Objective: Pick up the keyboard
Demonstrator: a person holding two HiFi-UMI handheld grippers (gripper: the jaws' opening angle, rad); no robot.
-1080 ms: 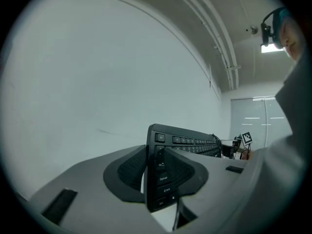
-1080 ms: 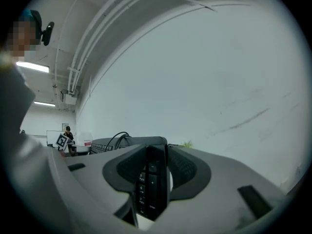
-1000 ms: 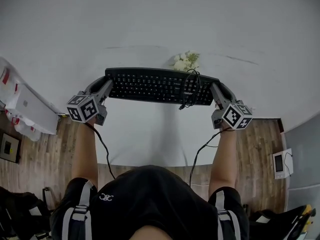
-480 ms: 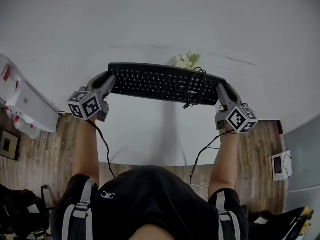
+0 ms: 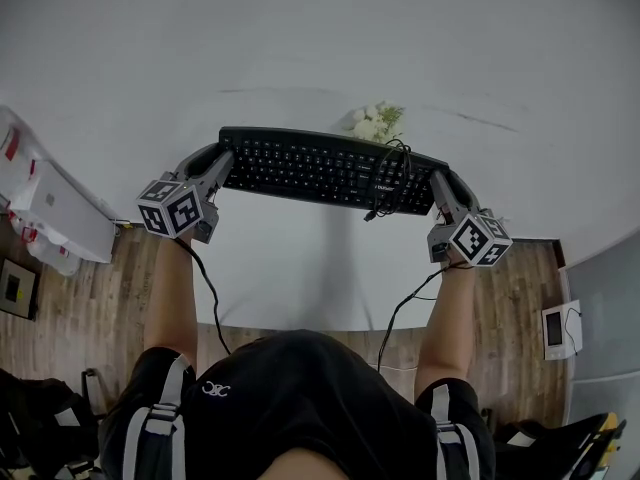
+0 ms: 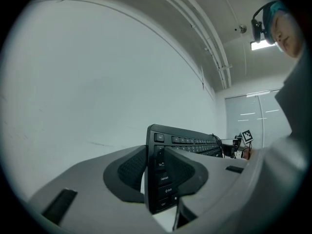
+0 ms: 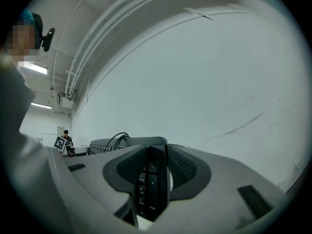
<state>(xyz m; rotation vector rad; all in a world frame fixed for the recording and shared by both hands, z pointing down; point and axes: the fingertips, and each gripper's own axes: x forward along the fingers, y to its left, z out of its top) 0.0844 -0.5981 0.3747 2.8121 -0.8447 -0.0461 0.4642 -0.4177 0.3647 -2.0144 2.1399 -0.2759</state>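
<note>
As left gripper (image 5: 222, 161), right gripper (image 5: 438, 179) clamp it, keyboard (image 5: 310, 166) above table (image 5: 300, 278)

In the head view, both short ends of the keyboard (image 5: 320, 168) are covered by the jaws of the left gripper (image 5: 222, 160) and the right gripper (image 5: 441, 181), and its far edge hides the lower part of the white flowers (image 5: 373, 122). The white packages (image 5: 55, 218) are cut off by the left edge, so I cannot tell what they are. In the left gripper view one pad (image 6: 183, 171) covers some end keys, and the far keys are too small to read.
</note>
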